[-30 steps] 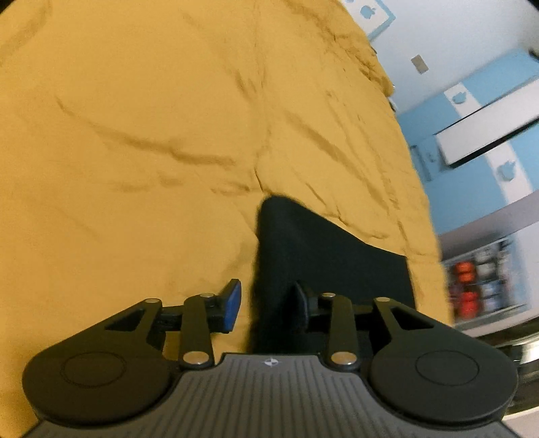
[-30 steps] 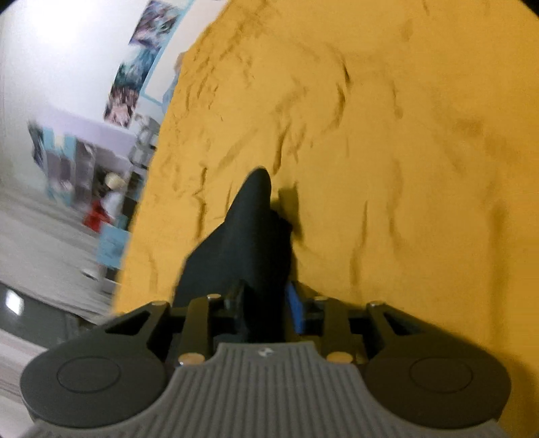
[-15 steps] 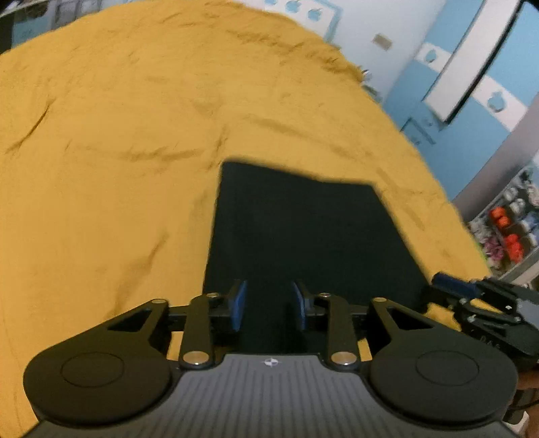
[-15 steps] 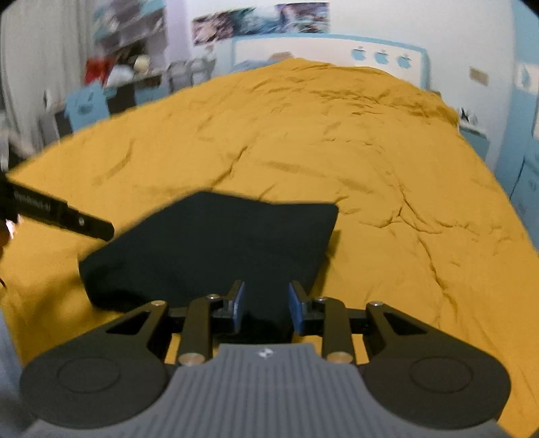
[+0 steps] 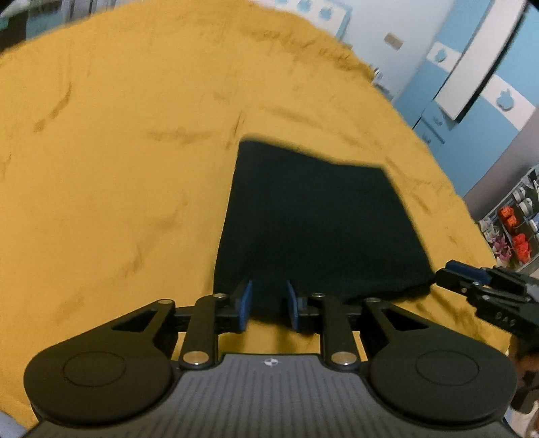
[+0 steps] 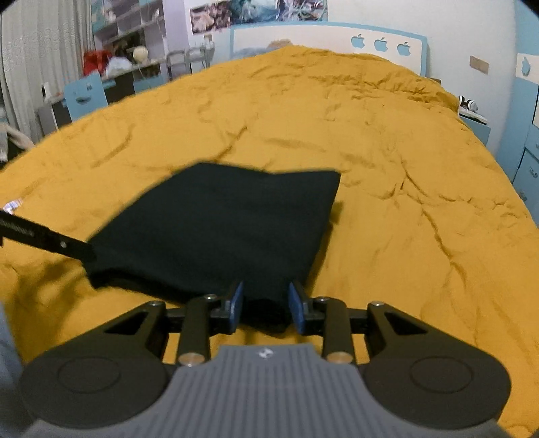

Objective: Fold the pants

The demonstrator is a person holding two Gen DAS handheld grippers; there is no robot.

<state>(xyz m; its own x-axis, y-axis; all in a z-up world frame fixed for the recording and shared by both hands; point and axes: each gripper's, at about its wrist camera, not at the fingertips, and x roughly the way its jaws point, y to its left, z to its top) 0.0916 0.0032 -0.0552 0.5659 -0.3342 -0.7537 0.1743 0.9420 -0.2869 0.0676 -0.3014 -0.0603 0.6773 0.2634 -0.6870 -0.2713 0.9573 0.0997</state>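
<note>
Two claws are working the near edge of the folded black pants (image 5: pixel 313 222), which are lying flat on a bed under a wrinkled mustard-yellow bedspread (image 5: pixel 118 161). The left claw (image 5: pixel 268 306) is standing partly spread, its jaws having just been closing; the pants' near edge is sitting in the gap, but the blue pads (image 5: pixel 247 303) are not pressing on the cloth. The right claw (image 6: pixel 265 305) is likewise partly spread — its jaws have just been opening — with the pants' near right corner lying loose between the pads. In the left wrist view the right claw (image 5: pixel 451 269) is showing at the pants' near right corner; in the right wrist view the left claw's tip (image 6: pixel 72 249) is touching the near left corner. Around the bed — a blue chair (image 6: pixel 86 94) and cluttered shelves (image 6: pixel 131 20) are standing to the left, a white-and-blue headboard (image 6: pixel 330 40) with apple shapes is running behind, and blue cabinets (image 5: pixel 478 111) are lining the right wall.
</note>
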